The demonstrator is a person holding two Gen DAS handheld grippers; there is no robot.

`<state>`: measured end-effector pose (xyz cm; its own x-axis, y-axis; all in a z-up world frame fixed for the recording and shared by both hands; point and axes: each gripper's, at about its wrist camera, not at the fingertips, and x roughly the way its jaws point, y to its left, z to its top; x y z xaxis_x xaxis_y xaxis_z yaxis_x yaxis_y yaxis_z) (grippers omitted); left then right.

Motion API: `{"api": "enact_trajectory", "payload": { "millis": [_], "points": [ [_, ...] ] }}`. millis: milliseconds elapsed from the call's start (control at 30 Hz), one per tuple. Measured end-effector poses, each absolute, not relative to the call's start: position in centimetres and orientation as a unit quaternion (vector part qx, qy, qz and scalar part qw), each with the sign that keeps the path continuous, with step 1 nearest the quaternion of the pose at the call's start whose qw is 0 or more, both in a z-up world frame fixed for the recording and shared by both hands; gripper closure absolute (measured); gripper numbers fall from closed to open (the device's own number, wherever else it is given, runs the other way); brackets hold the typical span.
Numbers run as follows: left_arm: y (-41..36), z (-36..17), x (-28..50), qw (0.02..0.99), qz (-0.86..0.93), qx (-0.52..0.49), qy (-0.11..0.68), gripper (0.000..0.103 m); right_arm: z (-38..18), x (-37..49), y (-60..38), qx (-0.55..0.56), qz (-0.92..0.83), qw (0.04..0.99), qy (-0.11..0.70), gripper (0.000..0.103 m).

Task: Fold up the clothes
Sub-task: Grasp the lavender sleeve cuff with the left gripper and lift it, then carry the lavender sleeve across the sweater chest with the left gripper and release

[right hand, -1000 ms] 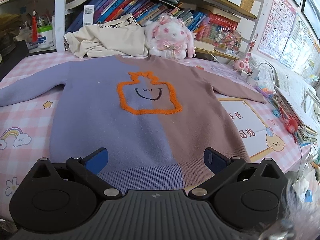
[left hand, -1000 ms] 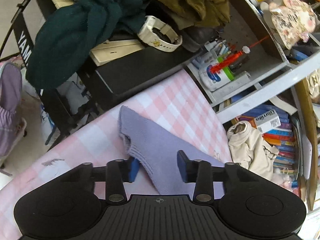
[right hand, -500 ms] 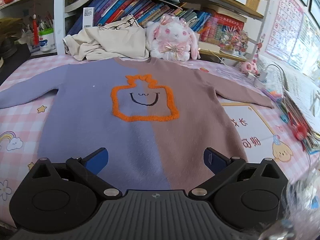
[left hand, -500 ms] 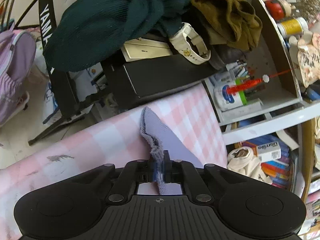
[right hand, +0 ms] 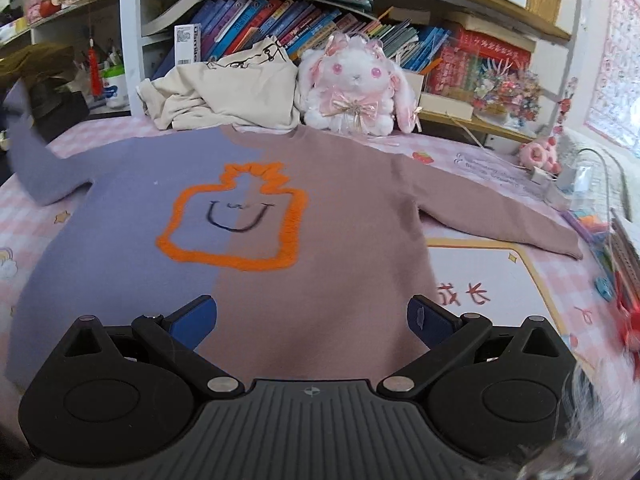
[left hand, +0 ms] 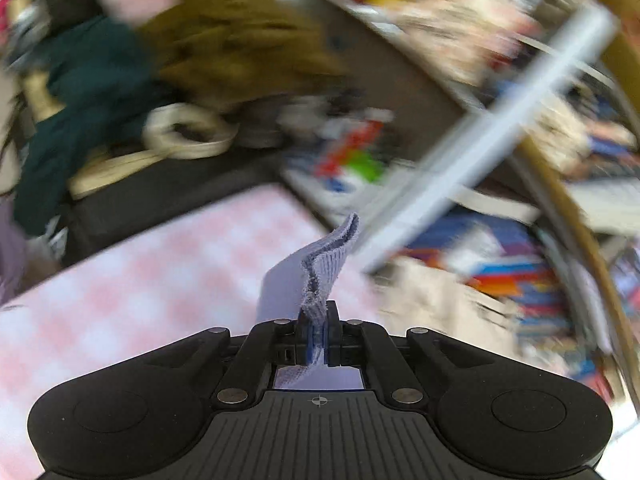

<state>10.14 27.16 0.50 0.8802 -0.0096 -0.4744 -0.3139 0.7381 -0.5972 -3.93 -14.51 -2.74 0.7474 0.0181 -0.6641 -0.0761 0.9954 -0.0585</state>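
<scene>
Your left tongs [left hand: 316,340] were clamped tight on the ribbed cuff of the lilac sleeve [left hand: 320,276], which stood up out of the closed jaws, lifted clear of the pink checked cloth on the desk [left hand: 160,280]. That view was heavily blurred, so little behind the cuff could be made out.

Your right tongs [right hand: 312,316] hung spread wide with nothing between them, over the lower hem of the sweater [right hand: 280,240]. The sweater lay face up and flat on the desk, half lilac and half dusty brown, with an orange-outlined bottle motif [right hand: 236,220] smiling at its chest. Its brown sleeve [right hand: 500,220] stretched out flat to the side, while the lilac sleeve rose off the cloth at the far left edge.

Behind the collar sat a crumpled cream garment [right hand: 224,92] and a white plush rabbit [right hand: 356,88] in front of the bookshelf [right hand: 320,20].

I judged the fold as barely started: 1 sleeve was in hand, not yet laid across the body; the other sleeve and the body fold remained.
</scene>
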Motion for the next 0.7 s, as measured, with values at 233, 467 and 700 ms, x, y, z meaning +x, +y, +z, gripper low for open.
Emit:
{"api": "enact_trajectory", "payload": {
  "millis": [233, 467, 700],
  "points": [
    [14.8, 6.0, 13.8, 0.927, -0.005, -0.309, 0.214, 0.099, -3.0, -3.1, -20.2, -0.023, 0.070, 0.928, 0.366, 0.000],
    [7.0, 5.5, 16.4, 0.928, -0.036, -0.284, 0.239, 0.099, -3.5, -3.8, -23.4, -0.030, 0.100, 0.923, 0.369, 0.000],
    [2.8, 5.0, 17.5, 0.927, -0.054, -0.263, 0.264, 0.099, -3.8, -4.5, -26.1, -0.021, 0.095, 0.922, 0.376, 0.000]
  ]
}}
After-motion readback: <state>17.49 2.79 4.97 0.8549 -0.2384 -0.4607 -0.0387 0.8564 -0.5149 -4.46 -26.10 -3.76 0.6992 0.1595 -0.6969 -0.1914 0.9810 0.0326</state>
